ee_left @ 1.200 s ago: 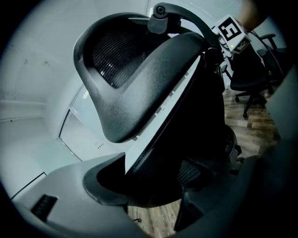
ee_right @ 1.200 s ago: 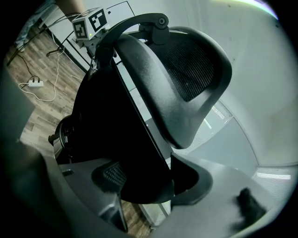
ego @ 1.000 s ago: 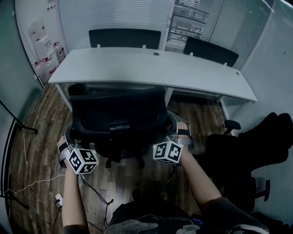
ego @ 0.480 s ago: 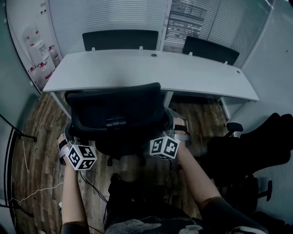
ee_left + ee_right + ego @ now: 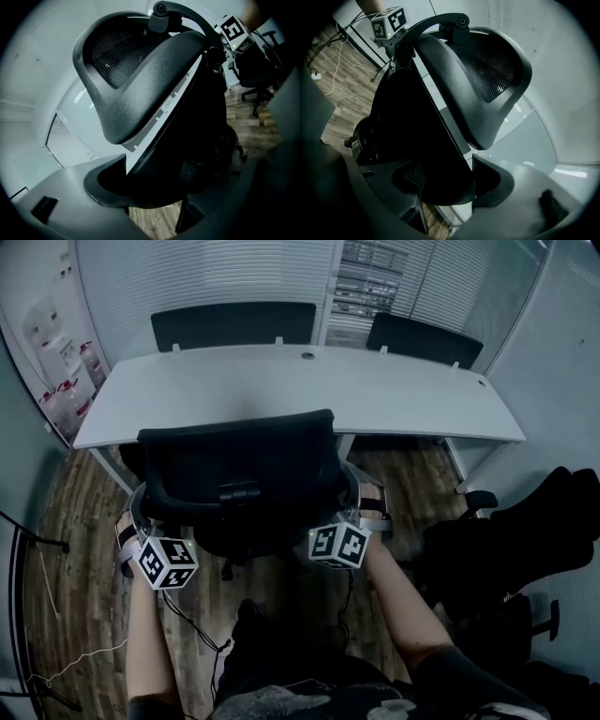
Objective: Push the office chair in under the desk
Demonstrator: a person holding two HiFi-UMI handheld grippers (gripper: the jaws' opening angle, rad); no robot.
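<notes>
step: pushing in | office chair (image 5: 239,479): frame centre, backrest top at white counter's (image 5: 403,395) near edge, likely not fully under | left hand-held gripper (image 5: 141,519), right hand-held gripper (image 5: 362,501): each clamped on a backrest side edge | advice: push evenly, straight toward upper frame, avoid swivel

Desk (image 5: 394,395) close beyond office chair (image 5: 234,465)

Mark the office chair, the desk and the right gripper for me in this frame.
office chair (image 5: 239,460), head view, middle of its backrest.
desk (image 5: 309,390), head view, bare part of its top.
right gripper (image 5: 447,185), right gripper view, midway between its fingers, which clasp the backrest's edge.
</notes>
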